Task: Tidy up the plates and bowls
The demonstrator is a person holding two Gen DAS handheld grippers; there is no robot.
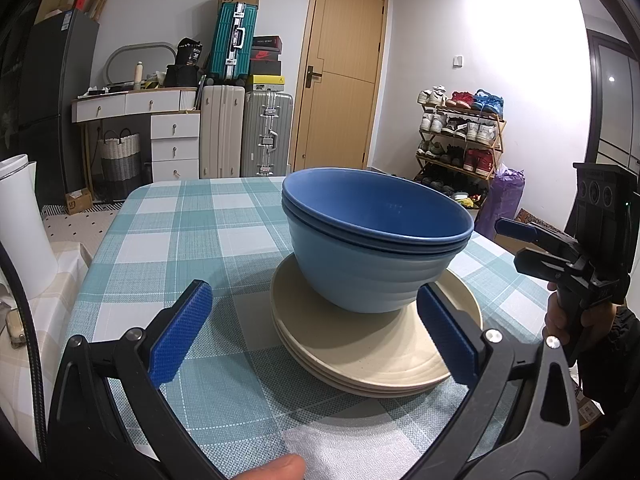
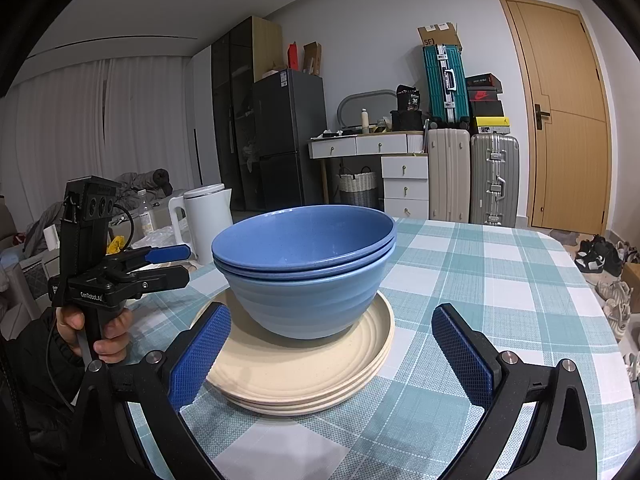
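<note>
Both grippers, left gripper (image 1: 312, 330) and right gripper (image 2: 332, 350), hang spread and empty beside the nested blue bowls (image 1: 376, 240), which sit on stacked cream plates (image 1: 376, 344) on the counter (image 1: 168, 232). Nudging a plate rim could slide the whole pile.

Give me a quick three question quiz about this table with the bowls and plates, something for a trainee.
1. True or false: the bowls sit on the plates.
2. What colour are the plates: A cream, B green, C red?
3. Is either the left gripper or right gripper holding anything?

Key: 1 true. 2 A. 3 No; both are open, jaws apart and empty.
</note>
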